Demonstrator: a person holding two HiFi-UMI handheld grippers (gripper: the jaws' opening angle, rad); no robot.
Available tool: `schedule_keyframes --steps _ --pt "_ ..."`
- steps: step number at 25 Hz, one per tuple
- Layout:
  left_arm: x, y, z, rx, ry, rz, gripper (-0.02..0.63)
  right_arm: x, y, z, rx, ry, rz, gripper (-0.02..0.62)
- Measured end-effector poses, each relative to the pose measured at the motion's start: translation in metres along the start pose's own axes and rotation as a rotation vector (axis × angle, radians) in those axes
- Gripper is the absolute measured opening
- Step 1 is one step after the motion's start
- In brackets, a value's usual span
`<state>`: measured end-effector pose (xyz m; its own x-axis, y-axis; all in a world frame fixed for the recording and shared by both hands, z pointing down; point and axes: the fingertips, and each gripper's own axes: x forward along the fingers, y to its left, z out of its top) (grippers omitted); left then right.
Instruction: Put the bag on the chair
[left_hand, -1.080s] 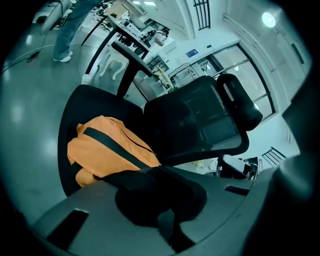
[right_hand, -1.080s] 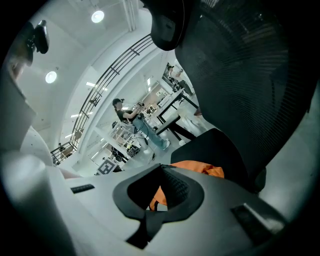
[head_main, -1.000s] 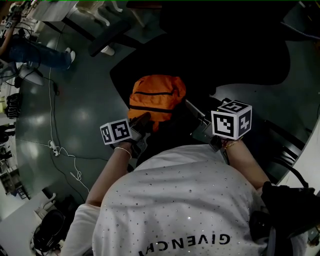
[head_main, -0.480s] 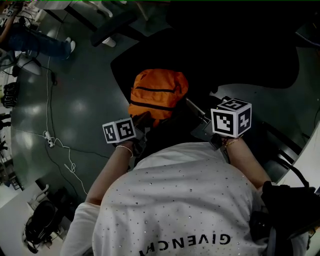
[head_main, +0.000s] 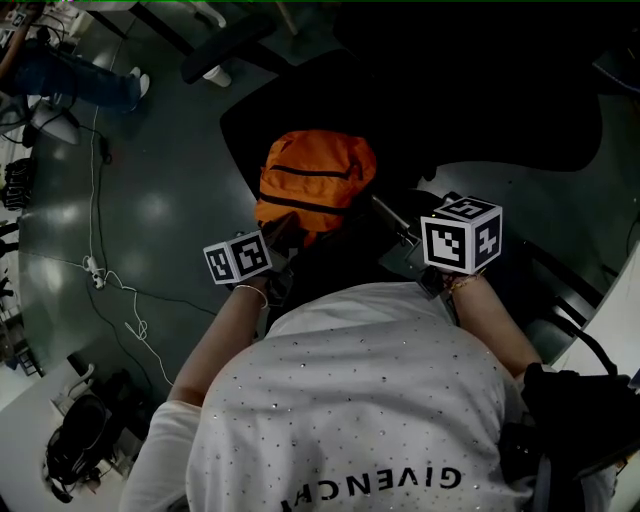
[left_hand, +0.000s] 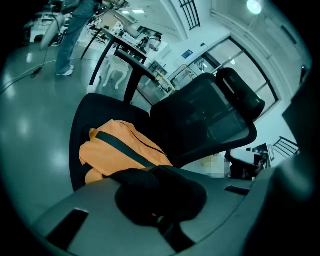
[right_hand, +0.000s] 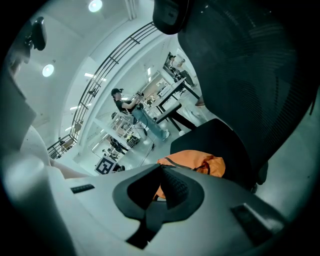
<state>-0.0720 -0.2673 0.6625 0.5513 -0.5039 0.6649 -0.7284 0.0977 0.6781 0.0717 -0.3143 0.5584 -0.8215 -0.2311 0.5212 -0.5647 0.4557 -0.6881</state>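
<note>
An orange bag (head_main: 315, 180) with black straps lies on the seat of a black office chair (head_main: 240, 135). In the left gripper view the bag (left_hand: 117, 150) rests in front of the chair's mesh backrest (left_hand: 200, 120). My left gripper (head_main: 285, 228) is at the bag's near left corner, and its jaws (left_hand: 160, 192) are shut on a black webbing strap of the bag. My right gripper (head_main: 378, 206) points at the bag's near right side. Its jaws (right_hand: 162, 187) look shut, with the bag (right_hand: 197, 162) just beyond them. Nothing shows plainly held there.
A person in jeans (head_main: 70, 85) stands at the far left on the shiny grey floor. A white cable (head_main: 110, 290) trails across the floor to the left. A dark bag (head_main: 75, 450) lies at the lower left. Another chair's base (head_main: 215, 60) stands behind.
The bag lies a touch further up in the head view. The left gripper has crept slightly toward it. The right gripper keeps its place.
</note>
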Motion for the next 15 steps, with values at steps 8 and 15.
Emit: schedule_keyframes --steps 8,15 --pt "-0.009 0.001 0.024 0.151 -0.093 0.026 0.001 -0.002 0.000 -0.002 0.017 -0.006 -0.018 0.006" --pt "-0.003 0.011 0.020 0.154 -0.055 0.099 0.002 -0.002 -0.006 0.002 0.015 -0.008 -0.021 0.006"
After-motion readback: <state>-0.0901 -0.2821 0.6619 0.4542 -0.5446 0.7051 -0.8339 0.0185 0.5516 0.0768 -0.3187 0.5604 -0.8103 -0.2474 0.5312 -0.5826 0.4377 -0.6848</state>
